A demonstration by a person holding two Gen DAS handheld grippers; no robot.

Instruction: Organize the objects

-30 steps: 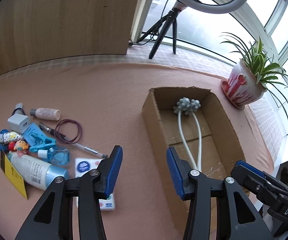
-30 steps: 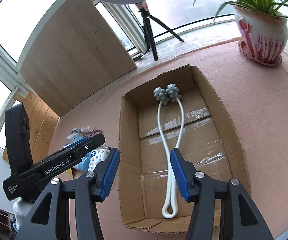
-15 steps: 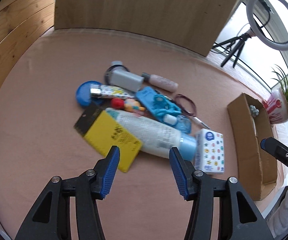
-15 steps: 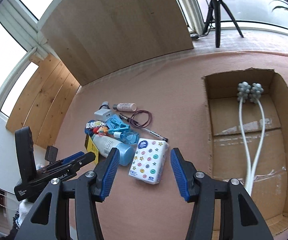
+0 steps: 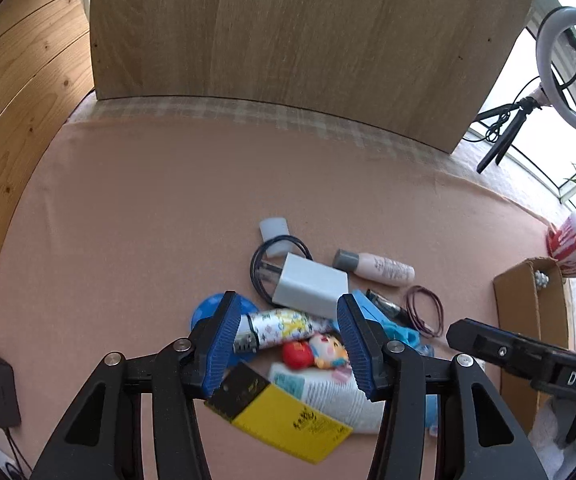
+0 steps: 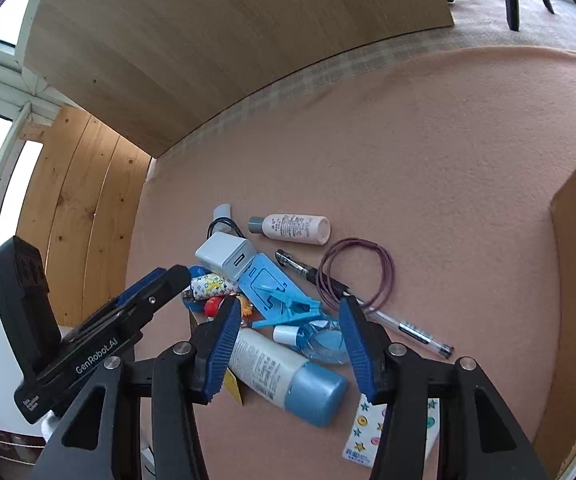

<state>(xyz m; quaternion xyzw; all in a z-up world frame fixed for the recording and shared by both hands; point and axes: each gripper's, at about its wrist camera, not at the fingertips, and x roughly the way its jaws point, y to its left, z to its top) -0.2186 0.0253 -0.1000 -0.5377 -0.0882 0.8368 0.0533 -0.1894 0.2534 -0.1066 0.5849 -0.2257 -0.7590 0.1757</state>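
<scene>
Left wrist view has swung from cardboard box to clutter pile; both grippers' fingers spread, empty, left gripper over patterned tube, likely next pick.

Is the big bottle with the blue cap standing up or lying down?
Lying down. The big bottle rests on its side on the pink cloth, its blue cap pointing sideways toward the tissue pack.
</scene>
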